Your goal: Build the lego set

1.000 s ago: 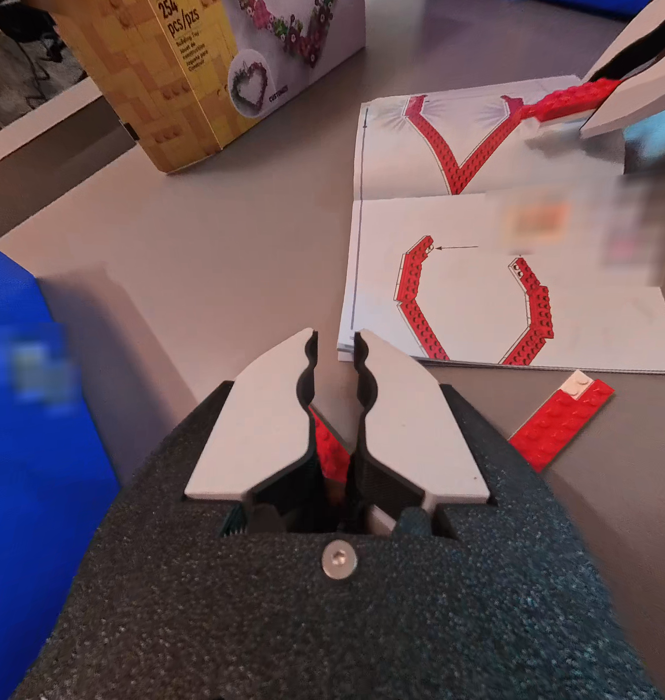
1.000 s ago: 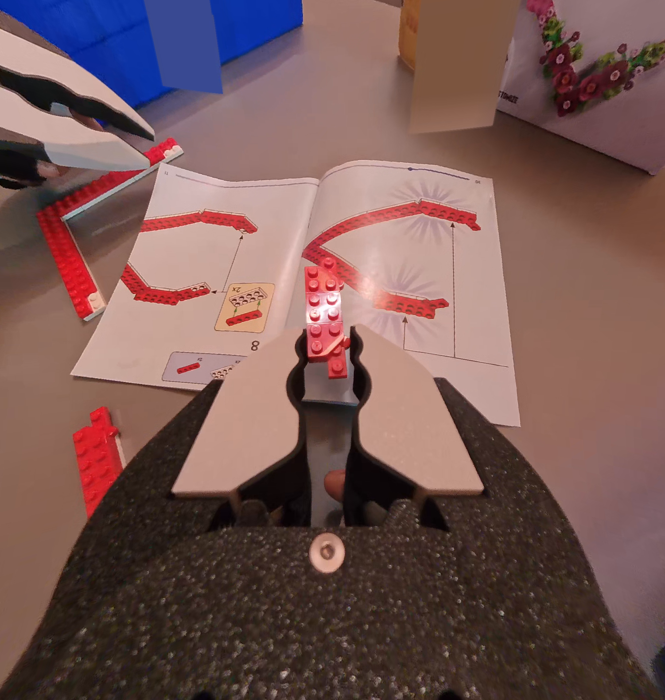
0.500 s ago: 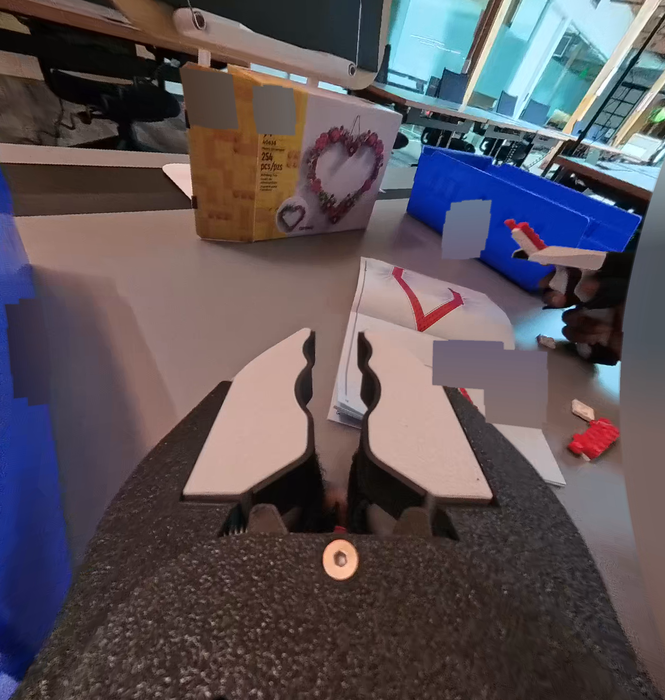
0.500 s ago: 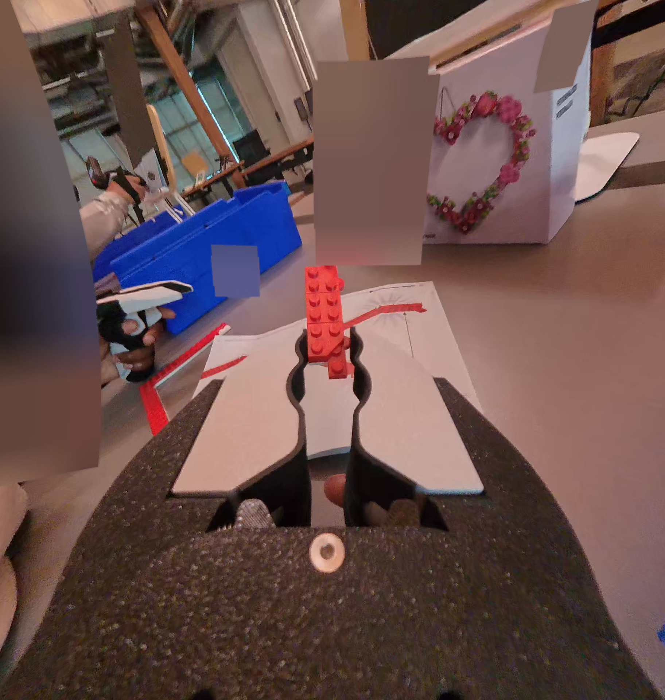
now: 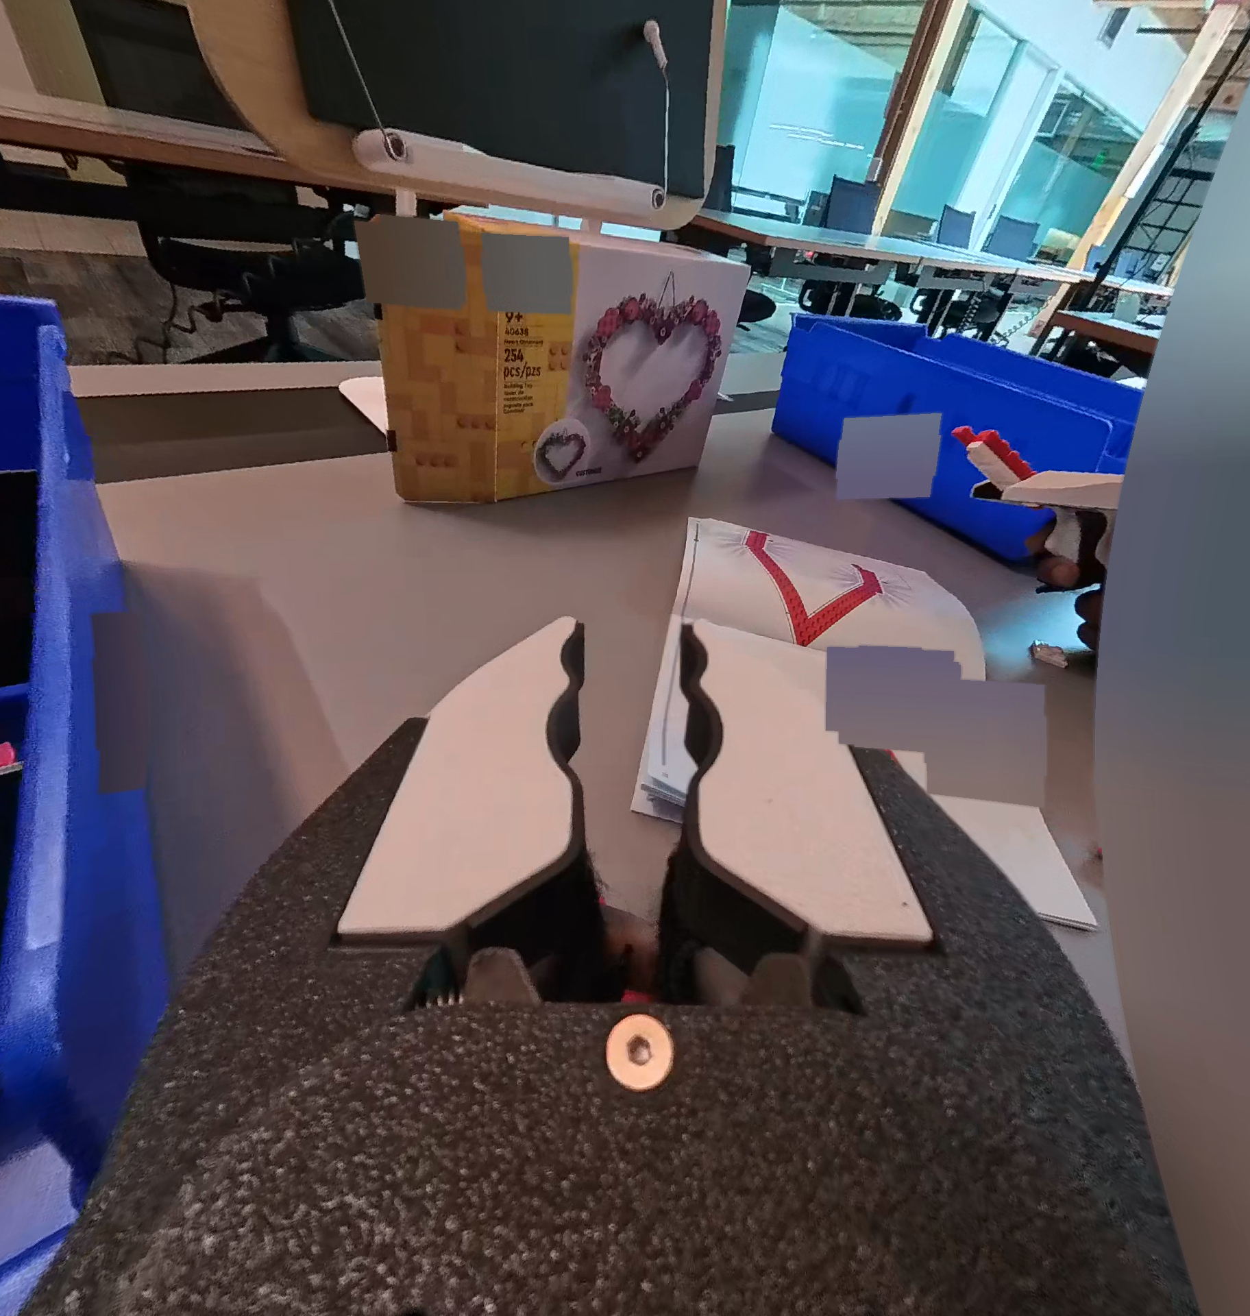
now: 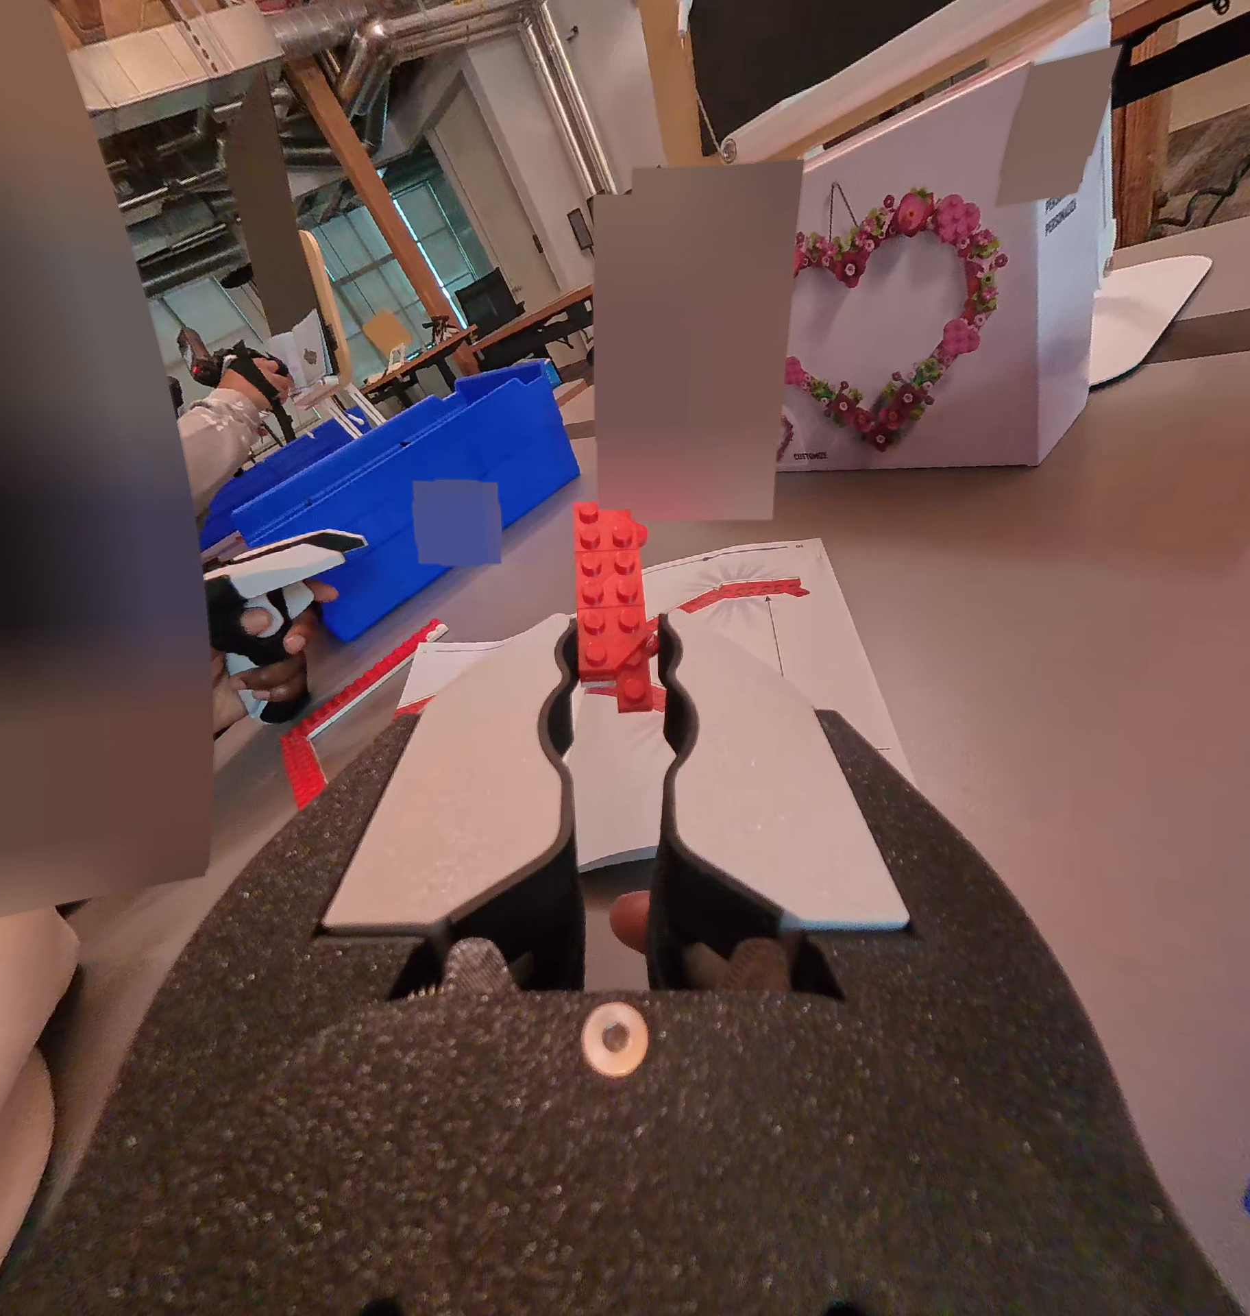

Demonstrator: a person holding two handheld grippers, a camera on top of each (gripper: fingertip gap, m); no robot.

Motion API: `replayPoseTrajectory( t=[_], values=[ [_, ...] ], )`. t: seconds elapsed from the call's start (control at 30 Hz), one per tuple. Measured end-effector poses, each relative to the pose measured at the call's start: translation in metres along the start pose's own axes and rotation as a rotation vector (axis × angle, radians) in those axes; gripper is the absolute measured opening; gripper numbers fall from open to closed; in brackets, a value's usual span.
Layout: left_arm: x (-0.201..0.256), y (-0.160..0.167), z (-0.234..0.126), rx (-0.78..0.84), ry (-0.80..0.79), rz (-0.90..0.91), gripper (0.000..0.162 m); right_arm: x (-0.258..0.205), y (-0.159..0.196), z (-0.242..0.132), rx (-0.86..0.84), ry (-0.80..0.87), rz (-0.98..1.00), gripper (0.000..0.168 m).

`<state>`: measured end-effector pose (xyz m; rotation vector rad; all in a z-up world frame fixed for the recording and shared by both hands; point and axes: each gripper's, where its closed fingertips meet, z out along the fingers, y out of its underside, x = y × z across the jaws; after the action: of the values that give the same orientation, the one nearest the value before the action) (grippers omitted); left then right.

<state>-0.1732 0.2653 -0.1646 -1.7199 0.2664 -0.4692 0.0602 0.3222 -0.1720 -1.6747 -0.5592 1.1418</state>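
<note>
My right gripper [image 6: 615, 628] is shut on a red lego assembly [image 6: 608, 570], a narrow stack of studded plates that sticks out forward past the fingertips, held above the open instruction booklet [image 6: 757, 619]. It also shows at the right edge of the left wrist view [image 5: 985, 491], with the red piece [image 5: 992, 447] on top. My left gripper [image 5: 633, 630] is open by a narrow gap with nothing between the fingers, above the table by the booklet's [image 5: 821, 605] left edge. It also shows in the right wrist view [image 6: 355, 545], above a long red strip [image 6: 366, 683] lying on the table.
The lego box with a flower heart picture [image 5: 572, 370] [image 6: 928, 320] stands at the back. One blue bin [image 5: 964, 399] [image 6: 408, 484] sits beyond the booklet, another [image 5: 38, 712] close on my left. A small loose piece [image 5: 1049, 651] lies by the booklet. About 25 centimeters separates my left fingertips from my right.
Both grippers have tilted up from looking down at the table to looking level across it. The left has come away from the red pieces. The right still holds the red assembly.
</note>
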Motion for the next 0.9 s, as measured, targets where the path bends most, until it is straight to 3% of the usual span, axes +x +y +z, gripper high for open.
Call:
replayPoseTrajectory(
  t=[0.9],
  values=[
    [-0.0012,-0.0052,-0.003,0.038,-0.021,0.055,0.024,-0.0033,-0.0009,0.0008,0.002,-0.02,-0.001,0.02]
  ],
)
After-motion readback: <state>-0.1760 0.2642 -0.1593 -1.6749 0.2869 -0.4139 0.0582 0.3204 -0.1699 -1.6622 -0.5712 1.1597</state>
